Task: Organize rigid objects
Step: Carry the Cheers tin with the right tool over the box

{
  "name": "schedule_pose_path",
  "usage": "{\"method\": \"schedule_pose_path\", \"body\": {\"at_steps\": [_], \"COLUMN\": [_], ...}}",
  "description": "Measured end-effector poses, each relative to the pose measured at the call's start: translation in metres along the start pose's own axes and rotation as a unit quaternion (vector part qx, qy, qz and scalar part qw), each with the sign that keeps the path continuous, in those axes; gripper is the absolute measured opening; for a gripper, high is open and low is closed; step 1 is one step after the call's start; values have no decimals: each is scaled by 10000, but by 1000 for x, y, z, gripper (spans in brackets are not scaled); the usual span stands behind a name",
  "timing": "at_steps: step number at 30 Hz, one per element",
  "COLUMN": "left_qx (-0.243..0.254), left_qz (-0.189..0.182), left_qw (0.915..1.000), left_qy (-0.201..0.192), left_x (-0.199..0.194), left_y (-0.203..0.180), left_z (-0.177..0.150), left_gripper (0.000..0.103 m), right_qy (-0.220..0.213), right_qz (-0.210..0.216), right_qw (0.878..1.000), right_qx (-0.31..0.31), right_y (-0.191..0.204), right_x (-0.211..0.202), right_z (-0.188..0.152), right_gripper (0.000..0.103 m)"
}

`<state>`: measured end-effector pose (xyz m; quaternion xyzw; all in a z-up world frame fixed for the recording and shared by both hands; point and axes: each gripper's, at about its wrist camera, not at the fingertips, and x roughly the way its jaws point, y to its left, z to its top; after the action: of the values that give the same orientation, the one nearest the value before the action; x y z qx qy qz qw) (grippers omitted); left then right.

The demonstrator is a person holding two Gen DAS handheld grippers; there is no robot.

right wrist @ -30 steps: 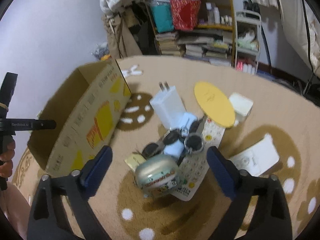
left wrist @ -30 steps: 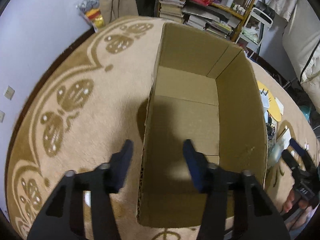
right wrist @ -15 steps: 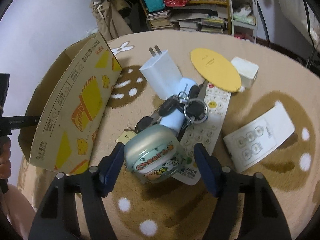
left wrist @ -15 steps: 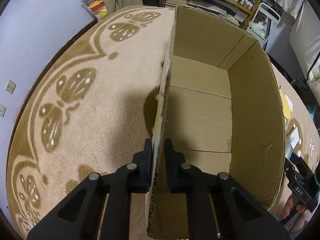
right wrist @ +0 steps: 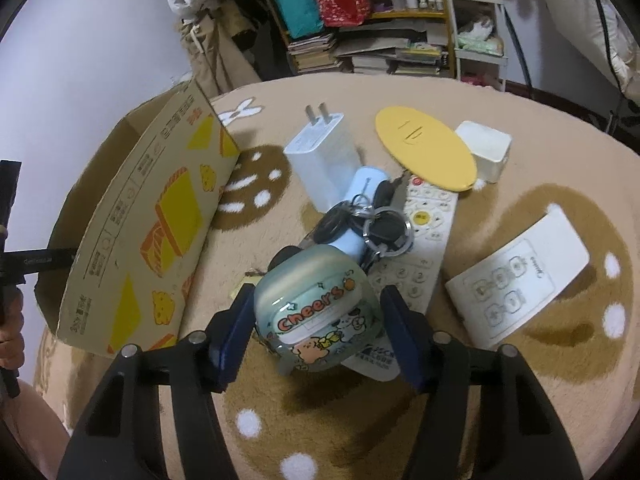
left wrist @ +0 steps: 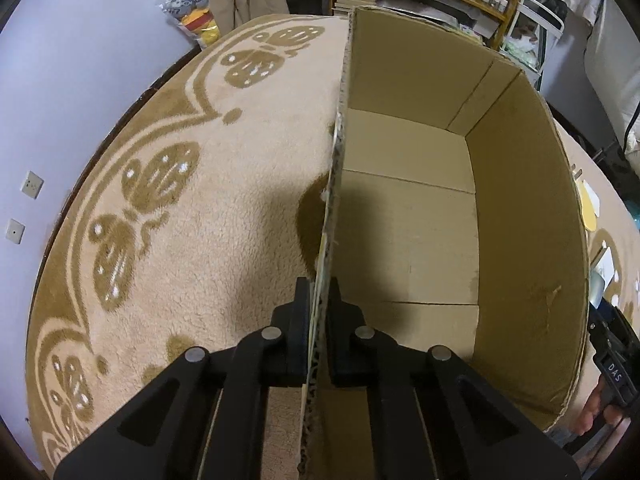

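Observation:
An open cardboard box [left wrist: 528, 240] lies on the rug with nothing inside. My left gripper [left wrist: 319, 284] is shut on its left wall, one pad on each side of the cardboard. In the right wrist view the same box [right wrist: 160, 220] shows its yellow-printed outer side. A green earbud case [right wrist: 316, 308] marked "Cheers" sits at the near end of a pile. My right gripper [right wrist: 318, 294] straddles the case with its jaws closing, and the blue pads [right wrist: 240, 320] meet the case's two sides.
Behind the case lie a bunch of keys [right wrist: 372, 220], a white charger [right wrist: 320, 160], a long white remote [right wrist: 416, 248], a yellow disc [right wrist: 424, 152], a small white box [right wrist: 484, 152] and a second white remote [right wrist: 520, 288]. Shelves of books stand beyond the rug.
My left gripper went from open astride the box wall to shut on it. The right gripper came down over the green case and narrowed from wide open to its sides.

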<state>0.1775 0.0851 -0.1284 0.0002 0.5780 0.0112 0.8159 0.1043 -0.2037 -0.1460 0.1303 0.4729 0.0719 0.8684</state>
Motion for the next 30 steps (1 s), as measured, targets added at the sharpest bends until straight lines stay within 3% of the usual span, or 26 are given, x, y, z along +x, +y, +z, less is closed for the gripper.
{"method": "schedule_pose_path", "body": {"at_steps": [13, 19, 30], "left_qx": [-23, 21, -75], "left_qz": [-61, 79, 31], "left_qw": [10000, 9999, 10000], "left_qy": [-68, -104, -58], "left_x": [-4, -5, -5], "left_y": [1, -4, -3], "left_z": [-1, -4, -5], "left_gripper": [5, 5, 5], "right_qy": [-119, -286, -613], "right_qz": [99, 179, 207], "right_qw": [9995, 9991, 9975], "right_qx": [262, 256, -271], "right_y": [-6, 2, 35], "right_x": [-8, -20, -43], "right_z": [2, 6, 28], "right_gripper": [67, 67, 67]}}
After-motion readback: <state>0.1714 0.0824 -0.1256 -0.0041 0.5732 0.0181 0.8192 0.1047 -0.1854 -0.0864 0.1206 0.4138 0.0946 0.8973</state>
